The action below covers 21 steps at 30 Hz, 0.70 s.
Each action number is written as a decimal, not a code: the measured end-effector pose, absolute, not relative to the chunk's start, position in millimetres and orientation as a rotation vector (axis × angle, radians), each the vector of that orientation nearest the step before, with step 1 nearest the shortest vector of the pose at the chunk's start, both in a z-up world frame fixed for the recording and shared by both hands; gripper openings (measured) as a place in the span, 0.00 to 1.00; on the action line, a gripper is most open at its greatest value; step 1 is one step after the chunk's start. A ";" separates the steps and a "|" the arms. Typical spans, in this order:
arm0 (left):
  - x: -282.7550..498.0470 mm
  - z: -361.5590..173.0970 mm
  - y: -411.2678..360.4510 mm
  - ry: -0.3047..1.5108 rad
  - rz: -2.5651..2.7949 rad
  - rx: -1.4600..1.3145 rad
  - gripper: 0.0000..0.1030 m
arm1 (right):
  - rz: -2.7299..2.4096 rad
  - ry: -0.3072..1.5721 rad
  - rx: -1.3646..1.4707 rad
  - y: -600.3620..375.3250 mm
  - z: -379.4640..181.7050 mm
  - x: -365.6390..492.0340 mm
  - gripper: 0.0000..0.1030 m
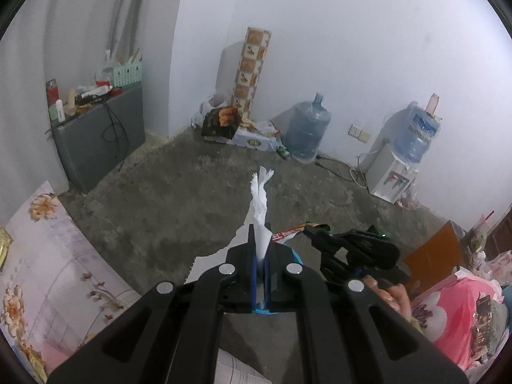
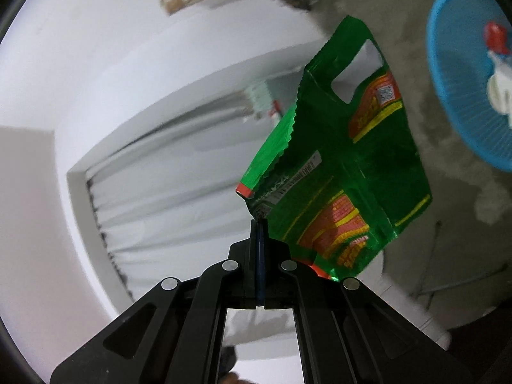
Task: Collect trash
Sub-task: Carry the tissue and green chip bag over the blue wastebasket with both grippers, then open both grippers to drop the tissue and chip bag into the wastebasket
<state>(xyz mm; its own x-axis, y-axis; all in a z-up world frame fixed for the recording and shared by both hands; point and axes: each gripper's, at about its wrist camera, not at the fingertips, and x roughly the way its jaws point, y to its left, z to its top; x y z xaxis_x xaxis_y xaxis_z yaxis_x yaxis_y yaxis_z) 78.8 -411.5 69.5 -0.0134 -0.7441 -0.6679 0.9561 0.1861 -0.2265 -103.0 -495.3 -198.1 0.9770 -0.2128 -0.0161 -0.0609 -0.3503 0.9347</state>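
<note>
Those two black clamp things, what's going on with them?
A person is picking up litter with a handheld gripper in each hand. The left gripper is shut on a twisted white tissue, held above the concrete floor. The right gripper pinches a green snack bag by its corner. A blue basket nearby already holds some trash.

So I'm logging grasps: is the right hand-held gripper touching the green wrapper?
Touching. The right wrist view shows the right hand-held gripper shut on the green wrapper's corner.
</note>
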 end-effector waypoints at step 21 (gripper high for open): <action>28.6 -46.8 -540.2 1.113 -1.441 0.489 0.02 | -0.621 -0.025 2.074 -464.0 -301.4 -209.5 0.46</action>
